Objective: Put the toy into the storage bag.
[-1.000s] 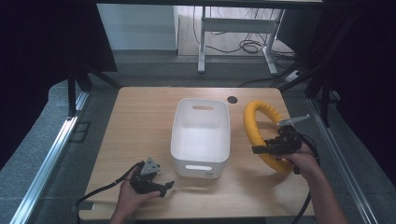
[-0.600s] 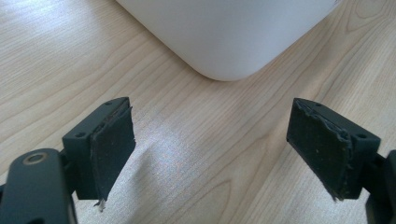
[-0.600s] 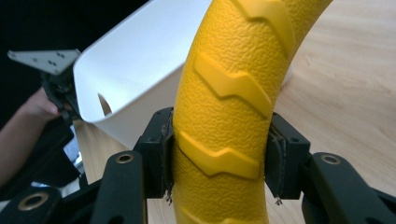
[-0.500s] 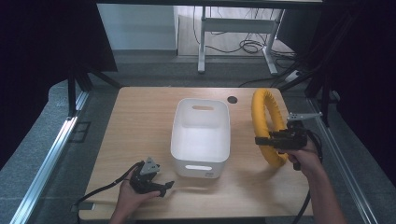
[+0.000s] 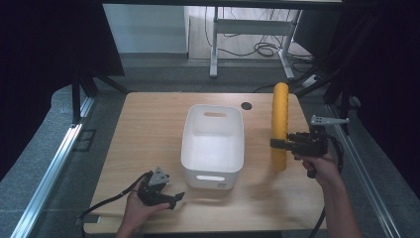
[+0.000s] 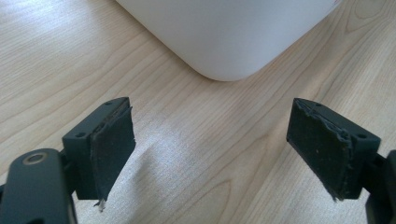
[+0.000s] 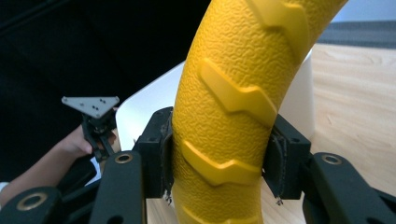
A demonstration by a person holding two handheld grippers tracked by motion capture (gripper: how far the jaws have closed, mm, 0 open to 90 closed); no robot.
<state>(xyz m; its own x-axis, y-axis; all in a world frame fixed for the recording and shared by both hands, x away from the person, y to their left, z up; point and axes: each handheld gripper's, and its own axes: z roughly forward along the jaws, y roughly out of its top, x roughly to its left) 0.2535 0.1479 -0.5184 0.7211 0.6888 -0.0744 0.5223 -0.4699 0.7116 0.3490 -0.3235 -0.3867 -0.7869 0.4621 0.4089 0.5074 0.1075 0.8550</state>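
While it is standing on edge above the worktop, the yellow ring is being held by the right gripper, fingers clamped on it, right of the white bin. Near the bin's front corner, the left gripper is resting with fingers apart.

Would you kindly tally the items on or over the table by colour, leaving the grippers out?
White: 1, the bin
Yellow: 1, the ring, clamped in the right gripper
Total: 2
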